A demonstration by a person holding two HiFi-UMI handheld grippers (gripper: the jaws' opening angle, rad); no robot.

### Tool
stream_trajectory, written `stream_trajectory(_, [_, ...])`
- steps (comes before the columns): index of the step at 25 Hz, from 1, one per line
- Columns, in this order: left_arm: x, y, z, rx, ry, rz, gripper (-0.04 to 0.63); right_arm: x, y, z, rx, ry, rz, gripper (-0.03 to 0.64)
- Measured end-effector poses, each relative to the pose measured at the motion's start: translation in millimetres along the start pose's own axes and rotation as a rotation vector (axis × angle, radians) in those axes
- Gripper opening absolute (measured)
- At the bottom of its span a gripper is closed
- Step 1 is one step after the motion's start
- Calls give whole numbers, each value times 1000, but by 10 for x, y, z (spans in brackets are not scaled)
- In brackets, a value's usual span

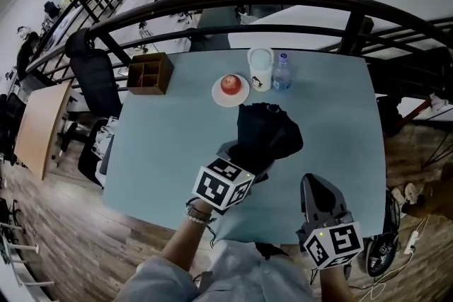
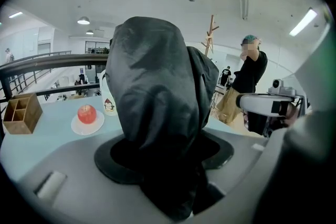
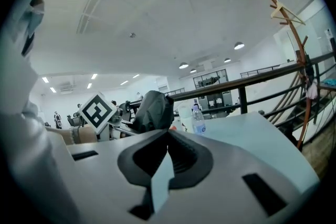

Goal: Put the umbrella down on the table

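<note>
Left gripper (image 1: 239, 154) clamped on folded black umbrella (image 1: 267, 129), holding it upright over the table (image 1: 333, 117) near its front edge. Right gripper (image 3: 168, 132) jaws together, empty.

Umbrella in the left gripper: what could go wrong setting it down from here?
1. The umbrella, clamped in the left gripper, is near the plate, cup and bottle; its loose fabric might knock them.
2. Fabric fills the left gripper view, so the landing spot is hard to judge.
</note>
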State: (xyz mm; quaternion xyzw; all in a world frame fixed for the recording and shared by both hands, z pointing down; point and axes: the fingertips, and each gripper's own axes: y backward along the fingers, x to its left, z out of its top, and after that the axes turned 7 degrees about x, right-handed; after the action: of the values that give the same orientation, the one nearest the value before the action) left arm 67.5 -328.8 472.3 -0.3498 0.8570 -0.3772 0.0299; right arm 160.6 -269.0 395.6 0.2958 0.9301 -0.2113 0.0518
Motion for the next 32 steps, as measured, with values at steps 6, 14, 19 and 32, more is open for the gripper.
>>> stream_trajectory(6, [338,-382,-1,78,91,-35,273,-59,-213,57,28,3,-22,0])
stream_trajectory(14, [790,-867,-107,201,166,-46,273,-186,-482,36,62,-10,-45,0])
stream_trajectory(19, [987,-1170,-179,268,256,-55,273,-220,-632,16,77,-17,-47,0])
stream_trajectory(32, [1145,-1746,-439,441,549,-64,273,-327,-928,-18,124,-39,-42,0])
